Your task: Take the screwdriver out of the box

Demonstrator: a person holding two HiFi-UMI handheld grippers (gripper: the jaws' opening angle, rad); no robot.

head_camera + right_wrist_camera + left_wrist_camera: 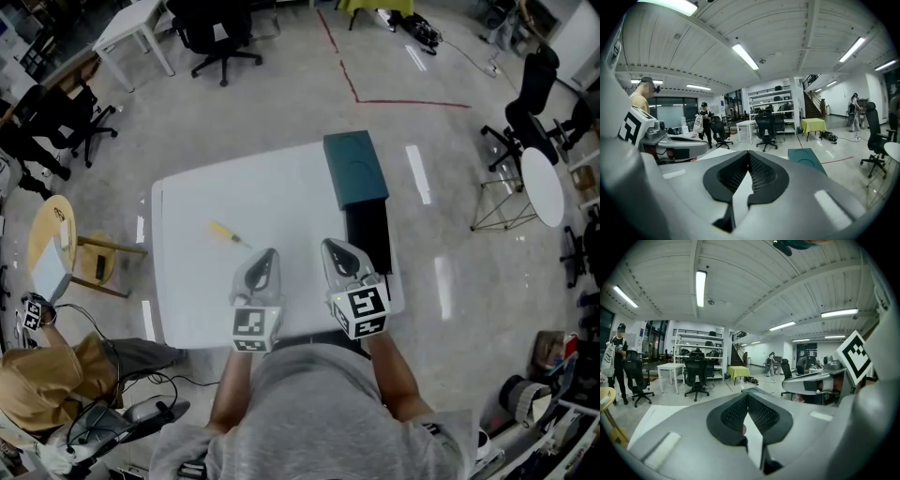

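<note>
At the near edge of a white table (pixel 187 281), a person holds 2 grippers side by side, both pointed slightly downward. The left gripper (pixel 269 255) has its jaws pressed together with nothing between them. The right gripper (pixel 331 247) is likewise closed and empty. Just beyond the left gripper, the yellow-handled screwdriver (pixel 228 233) lies flat on the bare tabletop, well apart from the box (pixel 367 230). The box sits at the table's right side, just ahead of the right gripper, with its teal lid (pixel 355 169) at the far end.

With the tool already outside the box, the job looks finished. The best course is probably to keep both grippers clear of the screwdriver so it isn't nudged or rolled. Office chairs (pixel 220 37) stand on the floor beyond.
</note>
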